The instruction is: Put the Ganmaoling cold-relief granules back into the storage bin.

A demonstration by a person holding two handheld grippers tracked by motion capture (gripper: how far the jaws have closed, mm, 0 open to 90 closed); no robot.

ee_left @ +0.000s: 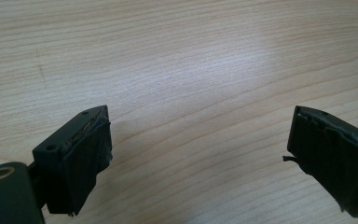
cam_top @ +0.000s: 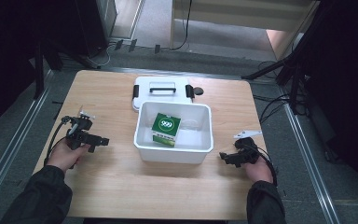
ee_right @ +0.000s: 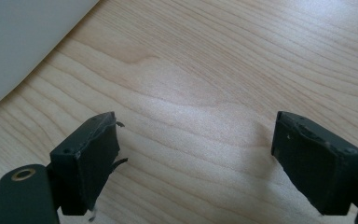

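The wooden table (cam_top: 112, 186) takes up most of the high view, and a white bin (cam_top: 174, 154) sits at its centre with its lid (cam_top: 161, 88) lying flat just behind it, toward the top of the frame. I judge I am between steps: the bin is open and loaded, so the next move probably calls for fetching that lid and seating it squarely. My left gripper (cam_top: 99, 140) rests at left of centre, jaws wide apart over bare wood; my right gripper (cam_top: 227, 157) at lower right is equally spread and empty. Inside the bin stands a small green box (cam_top: 166, 129), white logo up, slightly tilted.
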